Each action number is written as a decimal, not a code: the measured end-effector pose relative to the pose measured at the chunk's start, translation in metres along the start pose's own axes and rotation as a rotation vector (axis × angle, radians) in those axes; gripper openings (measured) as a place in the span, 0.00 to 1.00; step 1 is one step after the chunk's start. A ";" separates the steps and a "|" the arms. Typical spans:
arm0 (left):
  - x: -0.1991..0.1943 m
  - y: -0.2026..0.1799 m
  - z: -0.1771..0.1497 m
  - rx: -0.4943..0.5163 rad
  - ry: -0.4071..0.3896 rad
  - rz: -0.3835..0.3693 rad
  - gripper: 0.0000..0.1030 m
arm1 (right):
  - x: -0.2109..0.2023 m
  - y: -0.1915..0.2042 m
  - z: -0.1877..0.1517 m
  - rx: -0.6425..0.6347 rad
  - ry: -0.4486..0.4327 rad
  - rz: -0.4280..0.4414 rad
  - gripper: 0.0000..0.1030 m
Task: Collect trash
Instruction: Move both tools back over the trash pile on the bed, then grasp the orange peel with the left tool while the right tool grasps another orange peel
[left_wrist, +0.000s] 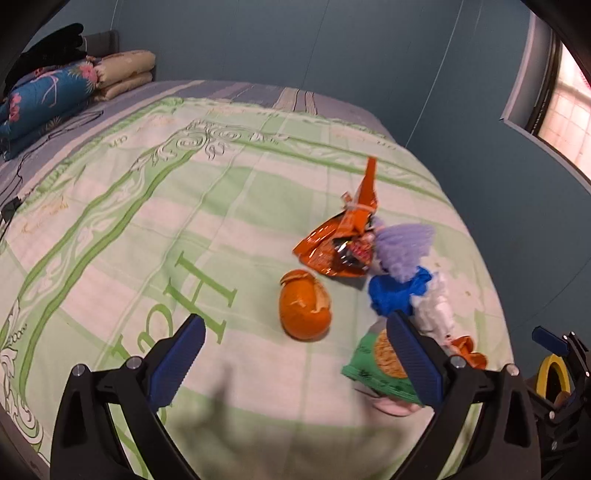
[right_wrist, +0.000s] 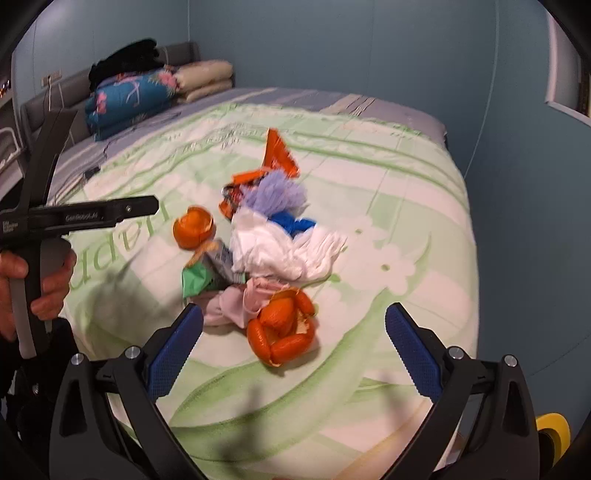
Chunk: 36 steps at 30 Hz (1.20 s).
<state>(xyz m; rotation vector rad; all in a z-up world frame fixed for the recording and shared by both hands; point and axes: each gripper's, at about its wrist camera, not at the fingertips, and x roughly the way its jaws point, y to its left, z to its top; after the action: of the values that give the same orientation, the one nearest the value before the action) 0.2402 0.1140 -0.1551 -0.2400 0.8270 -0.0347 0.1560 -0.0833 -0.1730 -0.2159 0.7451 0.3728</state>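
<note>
In the left wrist view, the left gripper (left_wrist: 297, 354) hangs over a green bedspread (left_wrist: 147, 221) with jaws spread wide and nothing held. An orange peel (left_wrist: 304, 308) lies just ahead between the fingers; beyond it an orange wrapper (left_wrist: 332, 247), purple (left_wrist: 400, 247), blue (left_wrist: 397, 291) and white tissue (left_wrist: 436, 314) form a heap, a green packet (left_wrist: 373, 363) beside the right finger. In the right wrist view, the right gripper (right_wrist: 295, 354) is likewise wide open and empty, a second peel (right_wrist: 282, 330) between its fingers, touching pink tissue (right_wrist: 236, 302). A hand (right_wrist: 44, 284) grips the other gripper's handle at left.
</note>
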 end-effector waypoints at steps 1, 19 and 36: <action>0.005 0.002 -0.001 -0.006 0.010 -0.001 0.92 | 0.004 0.001 -0.001 -0.004 0.012 0.003 0.91; 0.062 0.005 0.002 -0.022 0.088 -0.031 0.92 | 0.058 -0.005 -0.008 0.000 0.159 0.020 0.83; 0.083 -0.002 0.007 0.020 0.132 -0.059 0.37 | 0.074 -0.002 -0.004 0.005 0.212 0.075 0.47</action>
<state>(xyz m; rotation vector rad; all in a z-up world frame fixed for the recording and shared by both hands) 0.3016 0.1029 -0.2100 -0.2453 0.9501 -0.1150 0.2048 -0.0675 -0.2272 -0.2254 0.9645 0.4229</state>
